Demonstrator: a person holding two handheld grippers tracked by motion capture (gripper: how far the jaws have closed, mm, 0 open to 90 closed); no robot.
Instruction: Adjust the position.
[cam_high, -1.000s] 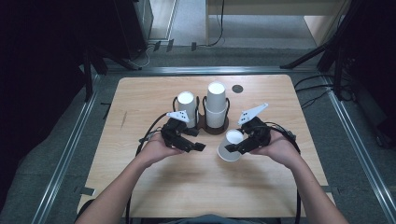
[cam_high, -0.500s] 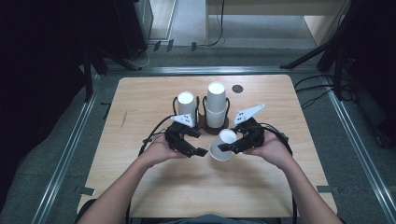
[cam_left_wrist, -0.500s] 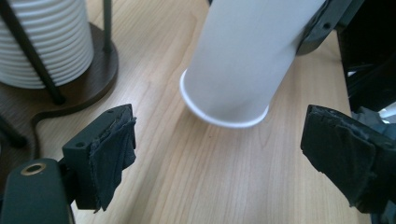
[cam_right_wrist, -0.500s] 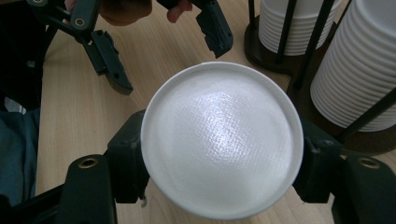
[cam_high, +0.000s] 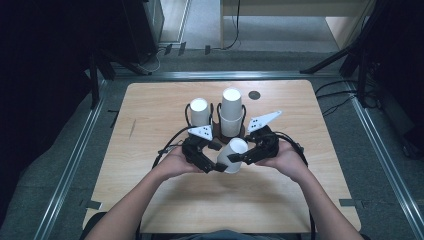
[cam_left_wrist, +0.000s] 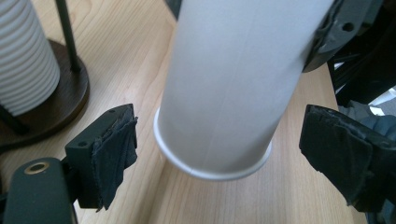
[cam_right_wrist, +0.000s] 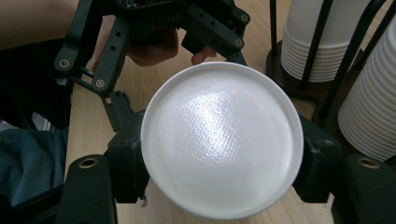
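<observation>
1. One paper cup (cam_high: 233, 154) sits at frame centre, lifted clear of the two stacks (cam_high: 231, 111) and clamped by the right gripper (cam_high: 242, 156).
2. The left gripper (cam_high: 216, 161) gapes around its rim, gripping nothing; handover or placing remains.

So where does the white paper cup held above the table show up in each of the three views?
High view: the paper cup is at centre, clamped in the right gripper, beside the left gripper.
Left gripper view: cup at centre, rim toward the camera, between open jaws.
Right gripper view: cup's flat bottom at centre.
Shared landmark: the cup stacks in the dark wire holder.
</observation>
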